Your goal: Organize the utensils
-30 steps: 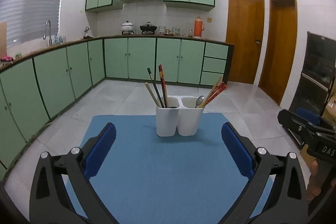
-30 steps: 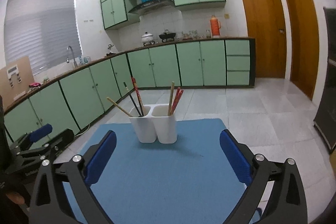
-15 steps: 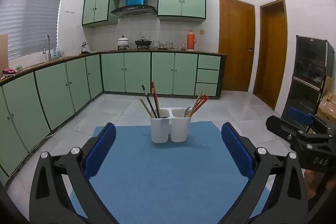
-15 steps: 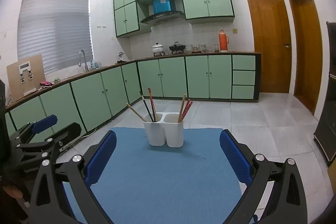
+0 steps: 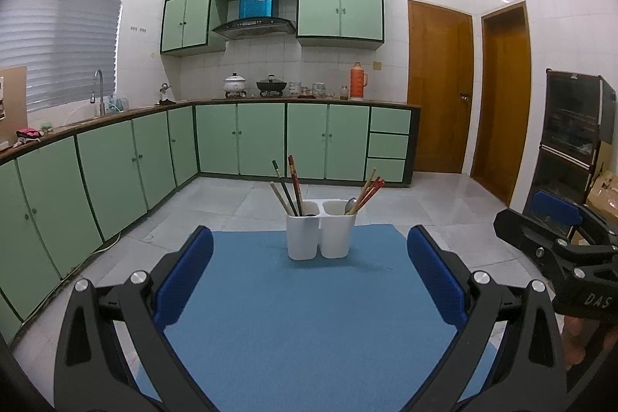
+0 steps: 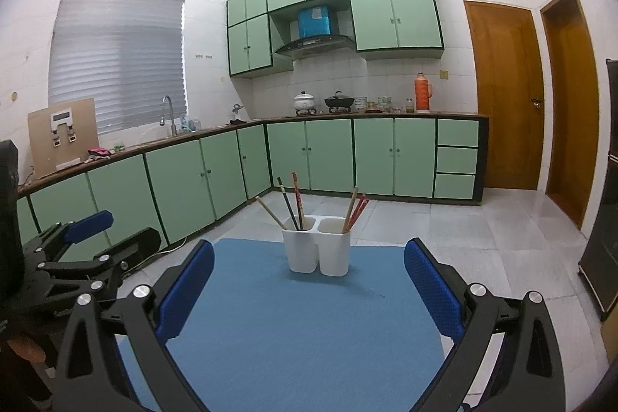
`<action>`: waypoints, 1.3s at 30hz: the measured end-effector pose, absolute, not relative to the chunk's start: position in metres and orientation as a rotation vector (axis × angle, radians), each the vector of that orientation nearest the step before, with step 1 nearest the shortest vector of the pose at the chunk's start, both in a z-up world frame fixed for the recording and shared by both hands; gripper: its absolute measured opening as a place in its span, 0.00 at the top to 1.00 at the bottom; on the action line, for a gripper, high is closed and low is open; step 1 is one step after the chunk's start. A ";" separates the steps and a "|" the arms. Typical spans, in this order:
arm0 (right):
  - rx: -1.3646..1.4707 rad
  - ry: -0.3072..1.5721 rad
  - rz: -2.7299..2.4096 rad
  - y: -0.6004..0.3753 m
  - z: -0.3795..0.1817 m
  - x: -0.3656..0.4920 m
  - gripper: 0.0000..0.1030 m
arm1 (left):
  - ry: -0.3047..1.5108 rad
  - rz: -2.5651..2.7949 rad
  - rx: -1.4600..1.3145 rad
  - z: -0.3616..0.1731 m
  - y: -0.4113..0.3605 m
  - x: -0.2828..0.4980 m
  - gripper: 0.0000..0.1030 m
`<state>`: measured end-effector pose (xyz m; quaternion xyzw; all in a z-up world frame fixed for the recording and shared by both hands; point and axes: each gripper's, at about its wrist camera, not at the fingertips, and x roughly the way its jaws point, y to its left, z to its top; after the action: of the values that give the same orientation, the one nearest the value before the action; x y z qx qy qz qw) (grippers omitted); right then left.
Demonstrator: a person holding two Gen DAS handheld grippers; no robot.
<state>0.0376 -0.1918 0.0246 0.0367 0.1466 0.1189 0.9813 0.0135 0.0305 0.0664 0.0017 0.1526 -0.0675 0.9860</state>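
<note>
One twin-cup holder point(image 5: 320, 234); one spoon point(image 5: 350, 206); one blue mat point(image 5: 309, 315) — chopsticks too overlapped to count.

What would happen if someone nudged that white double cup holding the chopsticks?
The white double cup would probably slide little, since it sits on a textured blue mat. It looks light and taller than each cup is wide, and the chopsticks lean outward, so a high push might tip it.

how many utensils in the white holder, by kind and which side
left compartment: chopsticks 4 (1 pale wood, 2 dark, 1 red-brown)
right compartment: chopsticks 3 (1 pale wood, 2 red)
right compartment: spoon 1
total: 8, though sticks that overlap may hide more
</note>
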 end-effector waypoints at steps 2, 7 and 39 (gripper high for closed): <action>0.072 0.295 0.242 -0.190 0.025 0.035 0.06 | 0.303 -0.134 0.001 0.067 0.031 0.011 0.05; 0.067 0.295 0.247 -0.188 0.024 0.032 0.06 | 0.299 -0.136 -0.003 0.067 0.035 0.004 0.05; 0.065 0.300 0.253 -0.182 0.026 0.034 0.06 | 0.301 -0.126 -0.015 0.066 0.044 0.009 0.05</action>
<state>0.0345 -0.1823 0.0256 0.0325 0.1492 0.1258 0.9802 0.0090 0.0438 0.0664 -0.0074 0.1497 -0.0628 0.9867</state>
